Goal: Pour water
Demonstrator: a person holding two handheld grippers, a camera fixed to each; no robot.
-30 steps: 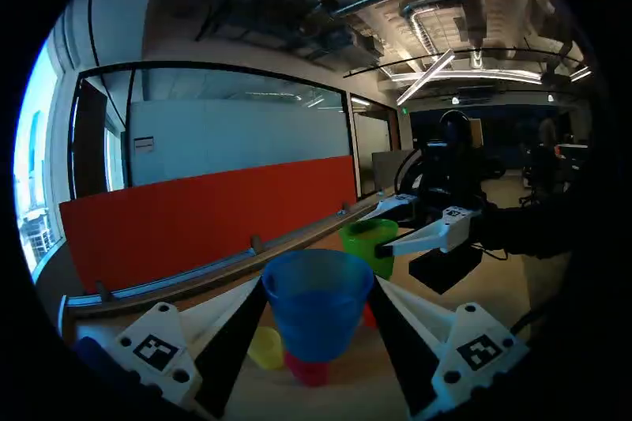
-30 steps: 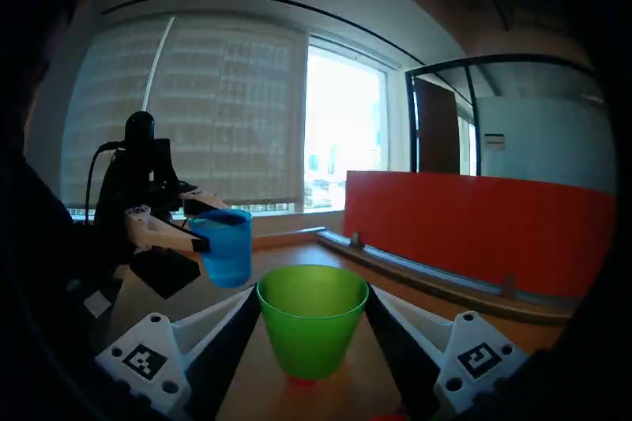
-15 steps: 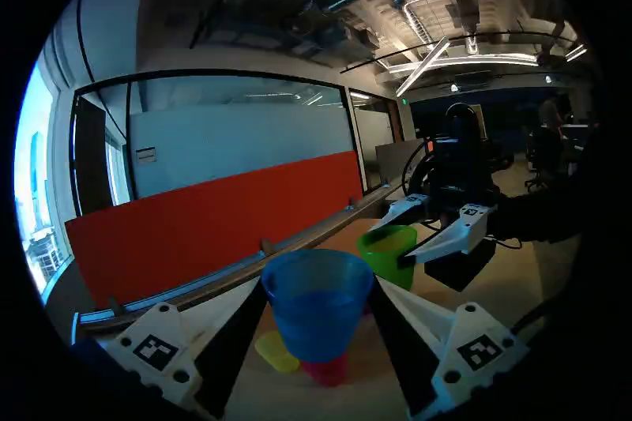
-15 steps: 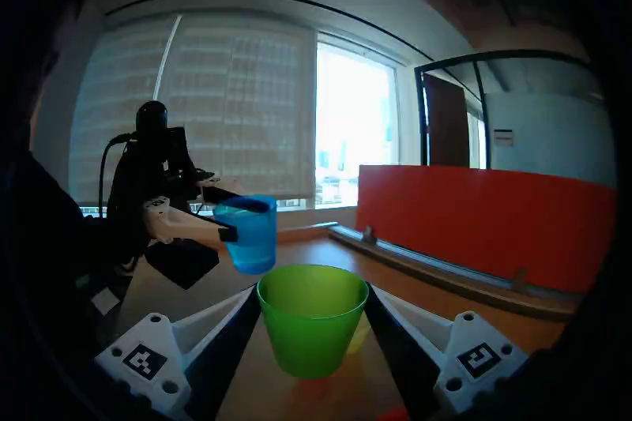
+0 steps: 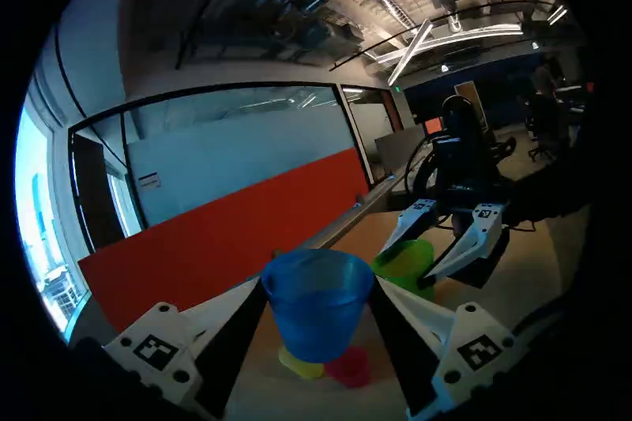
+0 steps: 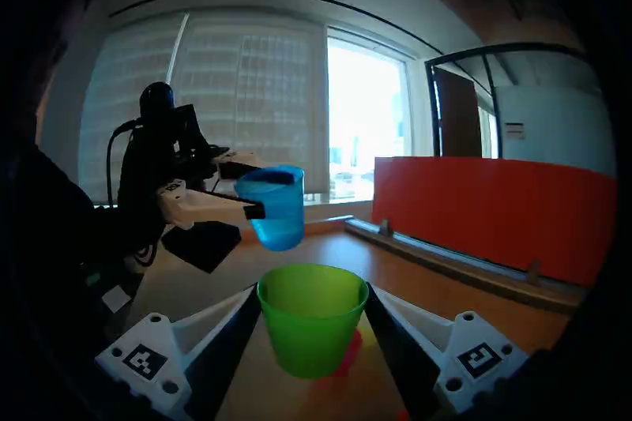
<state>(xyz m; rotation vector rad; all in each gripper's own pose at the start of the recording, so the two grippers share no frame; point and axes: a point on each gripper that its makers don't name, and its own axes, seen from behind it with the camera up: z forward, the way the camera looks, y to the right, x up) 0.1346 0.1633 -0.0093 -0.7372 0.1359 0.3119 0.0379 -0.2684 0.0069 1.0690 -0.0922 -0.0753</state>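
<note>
Jaws of the left gripper (image 5: pixel 317 288) are clamped on a blue cup (image 5: pixel 317 306), one finger pressing on each side of it just under the rim. The right gripper (image 6: pixel 312 298) grasps a green cup (image 6: pixel 310 318) in the same way, both fingers against its wall.

Both cups are upright or close to it and are held in the air above a wooden worktop (image 6: pixel 419 272). In the right gripper view the blue cup hangs higher than the green cup's rim and off to its left, apart from it, with a slight lean. The lower part of the blue cup looks a deeper blue, but I cannot tell for certain whether that is water. The inside of the green cup is too hard to see to say what it holds.

In the left gripper view a yellow cup (image 5: pixel 299 363) and a red cup (image 5: pixel 350 366) sit on the worktop under the blue cup, just beside each other. An orange panel (image 5: pixel 221 239) runs along the worktop's far edge. In the right gripper view a bright window (image 6: pixel 367 121) stands beyond the worktop.
</note>
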